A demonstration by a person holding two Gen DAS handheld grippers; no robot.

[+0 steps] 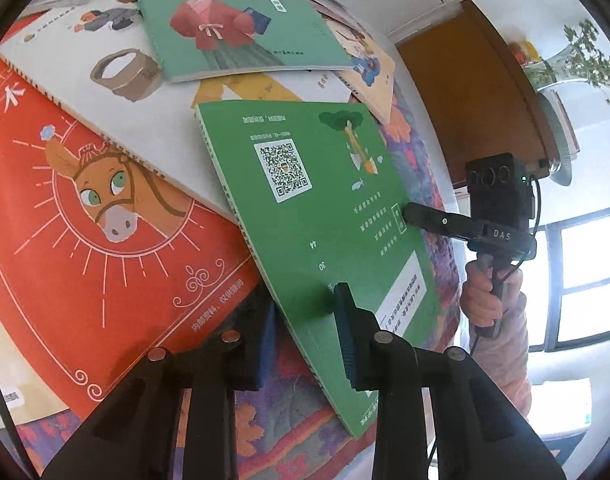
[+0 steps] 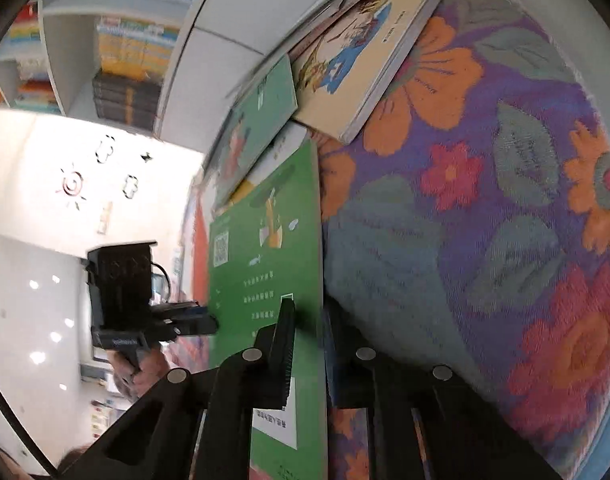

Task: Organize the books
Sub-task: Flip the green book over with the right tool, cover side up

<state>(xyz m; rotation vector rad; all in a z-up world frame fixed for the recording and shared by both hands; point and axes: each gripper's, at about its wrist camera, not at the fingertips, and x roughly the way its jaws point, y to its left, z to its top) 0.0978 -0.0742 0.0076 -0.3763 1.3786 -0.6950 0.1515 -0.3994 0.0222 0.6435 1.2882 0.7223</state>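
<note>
Left wrist view: five books overlap on the floral-cloth tabletop [image 1: 417,184]. The green book [image 1: 305,216], tilted up, is clamped edge-on between the left gripper [image 1: 305,336] fingers; the right gripper [image 1: 415,214] pinches its far edge.

Right wrist view: three books visible, blurred. The right fingers [image 2: 285,344] close on the green book's edge; its lower corner is cut off.

Floral cloth [image 2: 485,240] carries scattered books: cream book [image 2: 369,60], red horse book [image 1: 105,240].
</note>
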